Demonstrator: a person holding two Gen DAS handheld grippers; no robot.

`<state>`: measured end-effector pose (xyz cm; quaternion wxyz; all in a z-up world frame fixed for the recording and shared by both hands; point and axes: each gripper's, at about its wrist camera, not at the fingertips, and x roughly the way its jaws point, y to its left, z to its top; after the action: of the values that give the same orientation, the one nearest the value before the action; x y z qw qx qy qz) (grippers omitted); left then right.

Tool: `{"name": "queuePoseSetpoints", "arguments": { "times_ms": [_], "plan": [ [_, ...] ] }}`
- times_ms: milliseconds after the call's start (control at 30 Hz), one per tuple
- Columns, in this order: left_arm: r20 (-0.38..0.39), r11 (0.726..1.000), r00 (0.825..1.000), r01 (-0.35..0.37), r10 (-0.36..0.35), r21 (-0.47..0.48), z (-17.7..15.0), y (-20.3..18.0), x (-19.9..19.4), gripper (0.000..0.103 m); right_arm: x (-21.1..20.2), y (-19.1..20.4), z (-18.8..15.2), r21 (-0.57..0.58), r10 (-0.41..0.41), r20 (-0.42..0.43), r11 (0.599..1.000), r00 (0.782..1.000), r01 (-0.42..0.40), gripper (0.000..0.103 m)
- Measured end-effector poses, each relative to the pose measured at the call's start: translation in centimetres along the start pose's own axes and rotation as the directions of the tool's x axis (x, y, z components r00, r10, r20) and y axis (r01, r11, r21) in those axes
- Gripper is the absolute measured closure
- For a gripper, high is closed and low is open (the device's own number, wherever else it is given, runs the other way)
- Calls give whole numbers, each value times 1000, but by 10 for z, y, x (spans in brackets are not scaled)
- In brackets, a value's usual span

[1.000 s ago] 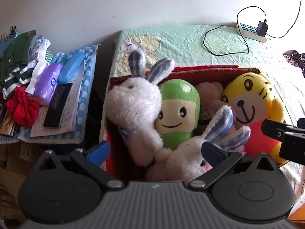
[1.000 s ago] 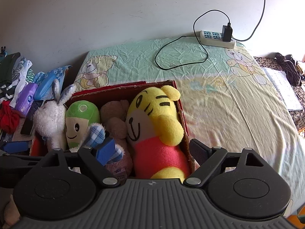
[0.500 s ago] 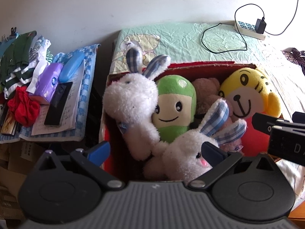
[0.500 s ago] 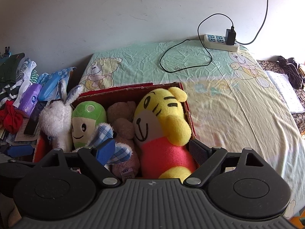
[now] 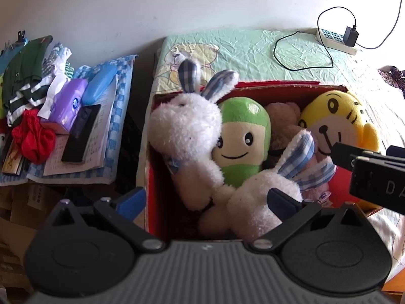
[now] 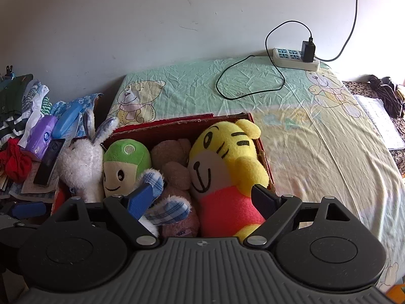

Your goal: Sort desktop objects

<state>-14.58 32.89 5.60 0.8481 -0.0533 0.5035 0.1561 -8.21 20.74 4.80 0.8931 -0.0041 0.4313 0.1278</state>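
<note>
Pulling back, both your tongs sit farther from the red box than half a second ago; more of the bed shows in the right view.

- Left tongs: spread wide, empty, over the two white rabbits.
- Right tongs: spread wide, empty, over the yellow tiger.
- Box contents: rabbits, green doll, brown bear, tiger, all packed inside, none displaced.
- Judgement: toys look sorted; retreat suggests this batch is finished.

place: home bedroom | cues: bear-print bedsheet; plush toys; piled clothes
</note>
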Motion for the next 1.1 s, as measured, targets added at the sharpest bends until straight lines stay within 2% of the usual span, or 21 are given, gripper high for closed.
{"name": "queuePoseSetpoints", "arguments": {
  "times_ms": [467,667,867,1100],
  "plan": [
    [16,1000,1000,-12,12,19,0,-2,-3,1,-4,-4,3,22,-19,37,1000,999,18,16],
    [50,999,999,-20,18,31,0,-4,-8,1,-5,-6,3,28,-12,50,1000,999,11,16],
    [31,999,999,-29,28,42,1,-6,-6,1,-3,-4,2,26,-1,39,1000,999,0,16],
    [6,999,1000,2,-3,49,-2,-2,-12,1,-5,-3,-2,5,-1,7,1000,1000,1,16]
  ]
}}
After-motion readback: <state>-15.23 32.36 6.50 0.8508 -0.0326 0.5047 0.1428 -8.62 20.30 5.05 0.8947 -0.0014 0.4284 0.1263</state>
